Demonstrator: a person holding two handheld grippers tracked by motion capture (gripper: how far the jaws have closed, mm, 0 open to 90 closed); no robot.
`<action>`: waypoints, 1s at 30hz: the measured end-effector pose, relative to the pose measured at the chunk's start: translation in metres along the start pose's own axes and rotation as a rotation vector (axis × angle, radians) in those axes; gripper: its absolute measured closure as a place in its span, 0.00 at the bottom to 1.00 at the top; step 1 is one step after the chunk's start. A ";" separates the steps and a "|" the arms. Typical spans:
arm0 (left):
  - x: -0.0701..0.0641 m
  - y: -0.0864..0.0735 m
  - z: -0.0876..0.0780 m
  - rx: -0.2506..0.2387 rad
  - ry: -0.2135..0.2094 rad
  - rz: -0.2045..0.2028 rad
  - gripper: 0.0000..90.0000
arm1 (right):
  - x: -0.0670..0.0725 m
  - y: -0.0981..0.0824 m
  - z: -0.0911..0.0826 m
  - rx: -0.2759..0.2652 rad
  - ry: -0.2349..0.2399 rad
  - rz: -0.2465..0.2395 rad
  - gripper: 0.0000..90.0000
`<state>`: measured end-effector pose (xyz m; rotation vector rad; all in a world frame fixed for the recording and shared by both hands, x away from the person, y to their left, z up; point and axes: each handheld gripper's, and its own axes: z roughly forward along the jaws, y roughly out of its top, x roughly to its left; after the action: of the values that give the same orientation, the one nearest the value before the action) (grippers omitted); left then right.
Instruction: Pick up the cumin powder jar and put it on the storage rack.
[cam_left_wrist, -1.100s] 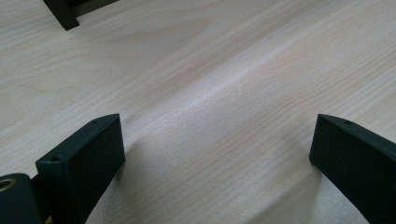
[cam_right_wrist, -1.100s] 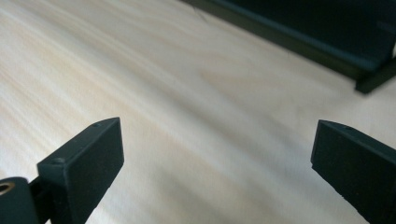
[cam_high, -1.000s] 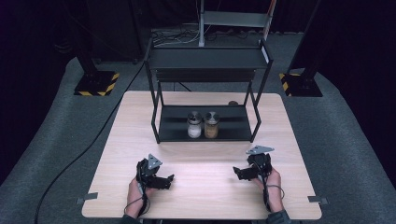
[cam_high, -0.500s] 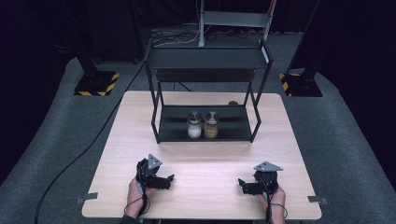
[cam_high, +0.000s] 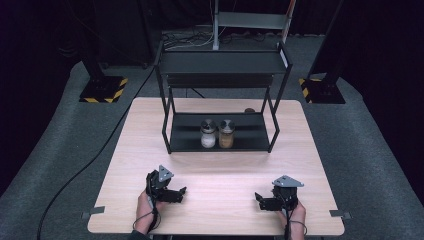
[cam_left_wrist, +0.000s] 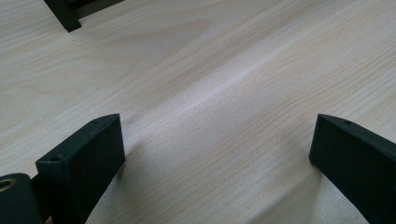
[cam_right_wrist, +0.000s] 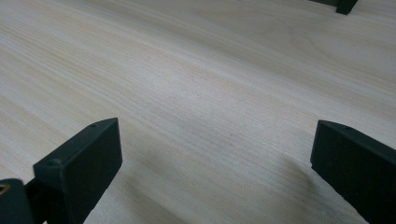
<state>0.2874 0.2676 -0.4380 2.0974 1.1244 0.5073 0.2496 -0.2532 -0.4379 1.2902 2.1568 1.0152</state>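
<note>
- The left gripper (cam_high: 181, 192) has its jaws spread wide, holding nothing, low over the bare table (cam_high: 225, 170).
- The right gripper (cam_high: 258, 198) is likewise spread and unladen.
- Two jars (cam_high: 217, 133) stand far off on the rack (cam_high: 220, 140); their contents are hard to make out.

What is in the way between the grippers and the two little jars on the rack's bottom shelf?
Nothing visible. Bare wooden table lies between the left gripper, the right gripper and the white-filled jar and brown-filled jar. The black rack is open in front, its legs at the sides.

Black claws (cam_high: 182, 191) over pale wood-grain table (cam_high: 220, 170).
</note>
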 end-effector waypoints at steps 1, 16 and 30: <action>0.000 0.000 0.000 0.000 0.000 0.000 0.03 | 0.001 -0.001 0.000 -0.002 -0.004 -0.002 0.02; 0.000 0.000 0.000 0.000 0.002 0.004 0.03 | 0.003 -0.004 -0.002 -0.020 -0.018 0.000 0.02; -0.001 0.000 0.000 -0.002 0.002 0.005 0.04 | 0.005 -0.003 -0.001 -0.017 -0.031 0.003 0.02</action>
<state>0.2867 0.2673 -0.4380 2.0996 1.1193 0.5127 0.2445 -0.2497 -0.4393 1.2929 2.1191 1.0059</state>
